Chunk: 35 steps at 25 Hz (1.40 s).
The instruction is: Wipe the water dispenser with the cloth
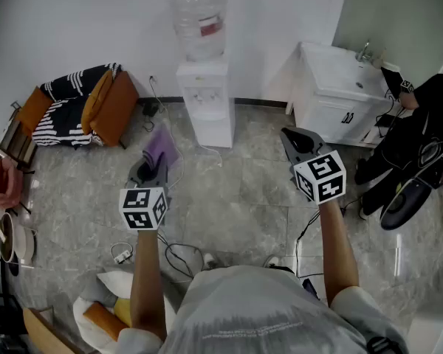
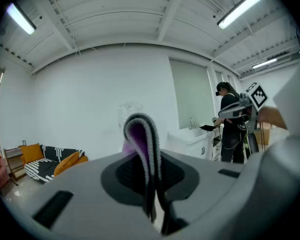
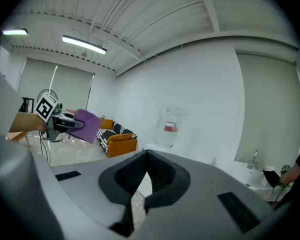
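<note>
The white water dispenser (image 1: 204, 98) stands against the far wall with a clear bottle on top. It shows faintly behind the cloth in the left gripper view and as the dispenser (image 3: 168, 128) in the right gripper view. My left gripper (image 1: 155, 164) is shut on a purple cloth (image 1: 161, 149), held up a short way in front of the dispenser. The cloth (image 2: 139, 132) is folded over between the left gripper's (image 2: 149, 158) jaws. My right gripper (image 1: 288, 134) hangs to the dispenser's right, and the right gripper (image 3: 147, 156) is shut with nothing in it.
An orange sofa (image 1: 107, 105) with a striped blanket stands at the left wall. A white sink cabinet (image 1: 332, 98) stands right of the dispenser, with a person in black (image 1: 421, 135) beside it. Cables (image 1: 179, 257) and a power strip (image 1: 122, 255) lie on the floor near my feet.
</note>
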Available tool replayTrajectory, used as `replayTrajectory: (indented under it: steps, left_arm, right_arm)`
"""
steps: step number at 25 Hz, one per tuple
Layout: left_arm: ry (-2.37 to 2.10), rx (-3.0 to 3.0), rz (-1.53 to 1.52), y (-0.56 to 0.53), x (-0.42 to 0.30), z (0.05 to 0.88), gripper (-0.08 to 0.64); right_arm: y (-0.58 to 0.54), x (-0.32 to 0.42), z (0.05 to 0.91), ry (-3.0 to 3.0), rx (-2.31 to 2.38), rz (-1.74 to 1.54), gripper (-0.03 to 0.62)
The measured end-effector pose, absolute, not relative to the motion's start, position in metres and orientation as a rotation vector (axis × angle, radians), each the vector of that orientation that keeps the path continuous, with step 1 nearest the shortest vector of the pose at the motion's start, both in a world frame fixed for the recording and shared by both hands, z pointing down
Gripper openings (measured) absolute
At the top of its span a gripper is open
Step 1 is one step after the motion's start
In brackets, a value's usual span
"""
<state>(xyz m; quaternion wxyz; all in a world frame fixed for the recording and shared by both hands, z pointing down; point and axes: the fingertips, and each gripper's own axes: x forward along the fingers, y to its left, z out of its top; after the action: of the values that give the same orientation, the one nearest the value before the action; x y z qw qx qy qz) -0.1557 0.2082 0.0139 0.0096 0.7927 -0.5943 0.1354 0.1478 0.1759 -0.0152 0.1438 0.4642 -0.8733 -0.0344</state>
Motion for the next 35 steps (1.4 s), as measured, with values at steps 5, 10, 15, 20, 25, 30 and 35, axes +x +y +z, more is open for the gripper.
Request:
replayTrajectory:
  steps: [5, 10, 15, 20, 25, 30, 35]
  left_arm:
    - [-1.873, 2.454, 0.437, 0.217, -0.135, 0.019, 0.046]
    - [-1.908, 2.420, 0.446, 0.223, -0.104, 0.023, 0.046]
    - [-1.965, 2.364, 0.419, 0.230, -0.076, 0.023, 0.045]
    - [-1.987, 2.323, 0.432, 0.231, -0.053, 0.025, 0.046]
    - [-1.987, 2.320, 0.450, 0.210, -0.042, 0.026, 0.046]
    - [-1.996, 2.300, 0.433, 0.169, -0.053, 0.031, 0.046]
    - [-1.978, 2.300, 0.420, 0.110, -0.075, 0.040, 0.046]
  right_arm:
    - [0.180, 0.169, -0.010, -2.527, 1.325, -0.100, 0.014]
    - [0.180, 0.202, -0.007, -2.576, 1.310, -0.079, 0.014]
    - [0.180, 0.234, -0.001, -2.612, 1.242, -0.049, 0.014]
    - [0.171, 0.256, -0.003, -2.653, 1.192, -0.026, 0.014]
    - [0.147, 0.261, -0.001, -2.678, 1.182, -0.019, 0.014]
    - [0.109, 0.256, 0.007, -2.674, 1.185, 0.021, 0.014]
    - [0.057, 0.238, 0.012, -2.647, 1.190, 0.031, 0.014]
